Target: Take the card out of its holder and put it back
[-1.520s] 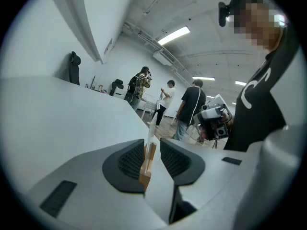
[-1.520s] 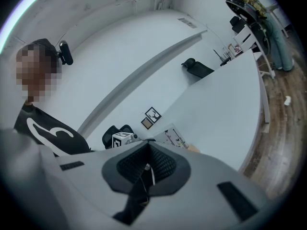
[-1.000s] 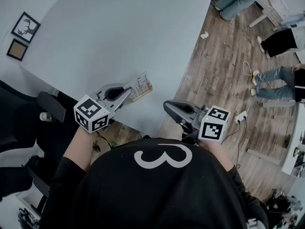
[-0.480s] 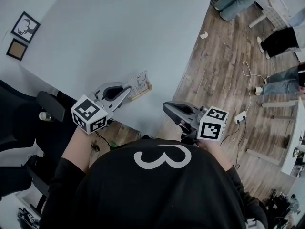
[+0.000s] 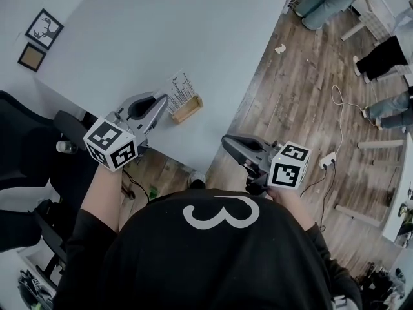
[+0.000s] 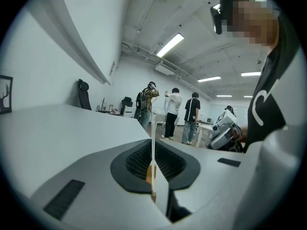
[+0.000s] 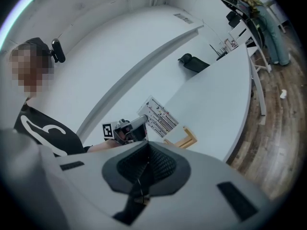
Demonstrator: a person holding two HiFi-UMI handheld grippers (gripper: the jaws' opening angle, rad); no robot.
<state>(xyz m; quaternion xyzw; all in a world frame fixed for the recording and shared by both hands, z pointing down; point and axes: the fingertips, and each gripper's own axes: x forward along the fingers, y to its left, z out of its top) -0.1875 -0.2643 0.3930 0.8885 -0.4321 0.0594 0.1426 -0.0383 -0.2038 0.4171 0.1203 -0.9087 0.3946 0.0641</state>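
A white printed card [image 5: 179, 89] is held upright in my left gripper [image 5: 165, 98], which is shut on its near edge. It hangs just above and left of the wooden holder [image 5: 188, 110], which sits near the front edge of the white table [image 5: 161, 31]. In the left gripper view the card [image 6: 152, 143] shows edge-on between the closed jaws, with the holder [image 6: 149, 174] behind it. In the right gripper view the card [image 7: 158, 115] is clear of the holder [image 7: 183, 139]. My right gripper [image 5: 227, 142] is shut and empty, off the table's edge over the floor.
A black office chair [image 5: 68, 141] stands left of the table. Two framed pictures [image 5: 44, 28] hang at the far left. Several people [image 5: 387, 53] stand on the wooden floor at right, where a cable and a power strip [image 5: 326, 157] lie.
My left gripper has drawn up and to the left with the card, and the card has come out of the holder's slot. The right gripper has hardly moved.
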